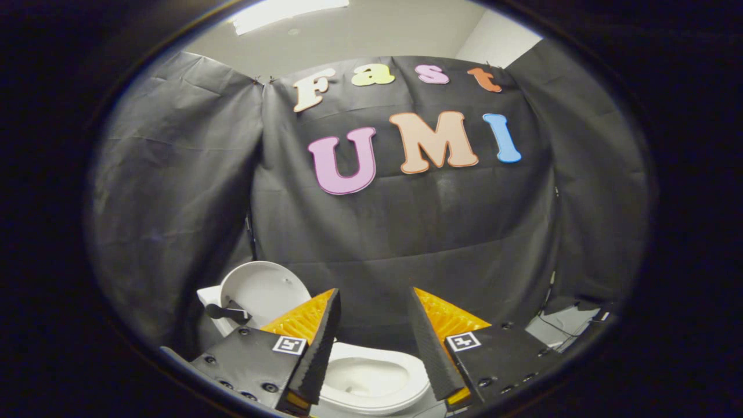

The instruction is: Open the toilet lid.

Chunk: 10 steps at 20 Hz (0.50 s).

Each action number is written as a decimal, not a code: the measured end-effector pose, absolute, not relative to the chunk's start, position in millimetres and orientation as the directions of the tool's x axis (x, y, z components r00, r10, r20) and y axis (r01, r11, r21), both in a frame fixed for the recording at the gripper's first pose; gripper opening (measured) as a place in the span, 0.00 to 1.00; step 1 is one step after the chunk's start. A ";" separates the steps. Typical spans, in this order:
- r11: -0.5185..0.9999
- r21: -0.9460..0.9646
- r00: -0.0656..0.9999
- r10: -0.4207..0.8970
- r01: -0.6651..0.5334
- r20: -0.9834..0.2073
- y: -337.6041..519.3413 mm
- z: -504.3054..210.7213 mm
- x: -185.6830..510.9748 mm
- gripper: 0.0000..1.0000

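Note:
A small white toilet stands low in front of me. Its lid is raised upright, just beyond my left finger, and shows its round white inner face. The open seat and bowl lie below, in the gap between my two fingers. A dark handle-like part sticks out by the lid's lower left side. My gripper is open, fingers wide apart, with nothing held between them. It hovers above the bowl and touches neither bowl nor lid.
Black cloth walls close in behind the toilet and on both sides. Past my right finger a pale floor patch shows with thin cables on it.

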<state>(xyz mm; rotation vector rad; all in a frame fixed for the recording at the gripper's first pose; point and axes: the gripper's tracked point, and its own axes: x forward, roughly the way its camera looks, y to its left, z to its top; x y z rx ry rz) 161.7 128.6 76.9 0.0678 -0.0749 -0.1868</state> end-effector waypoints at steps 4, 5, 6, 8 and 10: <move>0.982 0.058 0.982 -0.183 0.181 0.039 112.6 70.4 151.3 0.73; 0.984 0.053 0.984 -0.173 0.171 0.036 111.8 69.7 149.5 0.73; 0.986 0.049 0.986 -0.162 0.160 0.035 109.8 70.6 146.7 0.73; 0.988 0.048 0.988 -0.148 0.146 0.040 103.4 72.5 141.5 0.73; 0.989 0.052 0.989 -0.142 0.139 0.053 95.0 74.6 133.8 0.73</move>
